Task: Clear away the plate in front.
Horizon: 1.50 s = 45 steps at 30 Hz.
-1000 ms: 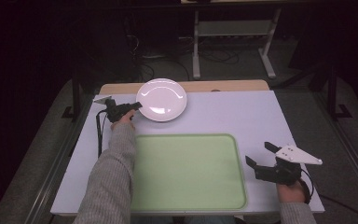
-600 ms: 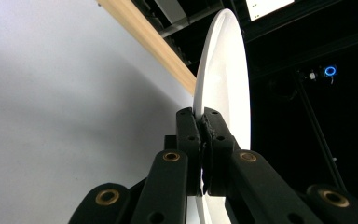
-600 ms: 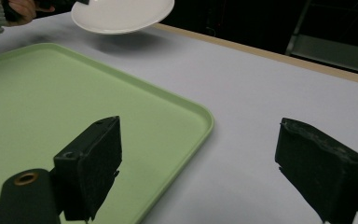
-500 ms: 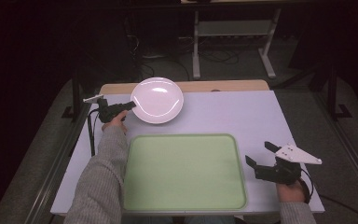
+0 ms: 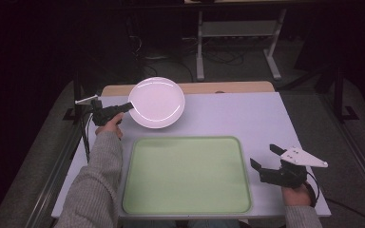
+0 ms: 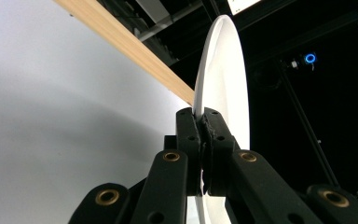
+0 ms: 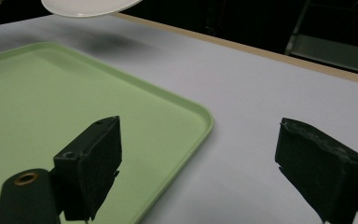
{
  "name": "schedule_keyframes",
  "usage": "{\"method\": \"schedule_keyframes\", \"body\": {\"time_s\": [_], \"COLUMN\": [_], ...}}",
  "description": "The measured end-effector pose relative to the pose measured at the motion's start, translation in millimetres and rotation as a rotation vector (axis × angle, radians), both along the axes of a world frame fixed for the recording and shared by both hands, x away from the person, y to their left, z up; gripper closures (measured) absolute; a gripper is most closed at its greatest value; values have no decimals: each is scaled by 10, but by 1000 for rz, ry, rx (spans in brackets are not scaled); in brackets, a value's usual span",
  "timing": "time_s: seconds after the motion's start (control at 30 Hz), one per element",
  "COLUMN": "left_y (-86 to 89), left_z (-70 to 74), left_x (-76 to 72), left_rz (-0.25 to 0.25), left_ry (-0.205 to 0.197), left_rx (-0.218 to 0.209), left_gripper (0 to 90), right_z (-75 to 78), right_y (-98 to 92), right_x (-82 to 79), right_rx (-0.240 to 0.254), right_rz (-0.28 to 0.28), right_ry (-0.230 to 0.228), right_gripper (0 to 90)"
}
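Over the far left of the surface (image 5: 247, 118), the left hand-held gripper (image 5: 126, 107) pinches the white plate (image 5: 157, 102) by its rim; a second ago the plate lay flat, and now it hangs lifted and tilted beyond the green tray (image 5: 185, 175). Its own view shows the pads (image 6: 214, 140) clamped on the edge. The right hand-held gripper (image 5: 266, 159) has stayed put beside the tray, jaws spread and empty.

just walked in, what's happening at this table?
The left gripper is clamped on the rim of a white plate and holds it in the air above the far left of the table. A green tray lies in front, nothing on it. The right gripper rests at the table's right side, jaws open, holding nothing.
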<state>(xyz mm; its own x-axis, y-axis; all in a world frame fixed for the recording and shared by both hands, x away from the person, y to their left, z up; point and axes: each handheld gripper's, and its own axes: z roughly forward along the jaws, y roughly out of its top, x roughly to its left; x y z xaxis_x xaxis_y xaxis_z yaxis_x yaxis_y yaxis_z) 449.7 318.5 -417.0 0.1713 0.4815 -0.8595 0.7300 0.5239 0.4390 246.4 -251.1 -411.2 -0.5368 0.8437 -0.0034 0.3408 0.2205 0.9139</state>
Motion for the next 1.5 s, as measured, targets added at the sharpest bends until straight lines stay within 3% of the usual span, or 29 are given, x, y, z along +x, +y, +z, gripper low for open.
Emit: {"method": "schedule_keyframes", "body": {"time_s": [0.13, 0.3, 0.6, 1.0, 1.17, 1.33, 1.5], "left_y": [16, 45, 77, -27, -69, -159, -235], "left_z": [45, 65, 28, -13, -57, -41, -54], "left_x": [-81, -189, -363, -480, -536, -579, -629], "left_rz": [-7, -27, -43, -92, -114, -157, -194], "left_ry": [-9, -11, -4, 2, 9, 7, -3], "left_rx": [-5, 39, 56, 79, 46, 87, 88], "left_gripper": [878, 877, 877, 876, 877, 875, 876], "right_z": [0, -3, -5, -8, -15, -16, -17], "right_y": [7, 7, 12, 19, 26, 34, 36], "right_x": [0, 1, 5, 8, 10, 8, 5], "right_rx": [-2, -7, -12, -16, -25, -29, -30], "right_rz": [1, 1, -3, -7, -3, -2, -3], "right_ry": [0, 2, 6, 5, 8, 9, 8], "right_gripper": [137, 136, 137, 137, 136, 137, 136]}}
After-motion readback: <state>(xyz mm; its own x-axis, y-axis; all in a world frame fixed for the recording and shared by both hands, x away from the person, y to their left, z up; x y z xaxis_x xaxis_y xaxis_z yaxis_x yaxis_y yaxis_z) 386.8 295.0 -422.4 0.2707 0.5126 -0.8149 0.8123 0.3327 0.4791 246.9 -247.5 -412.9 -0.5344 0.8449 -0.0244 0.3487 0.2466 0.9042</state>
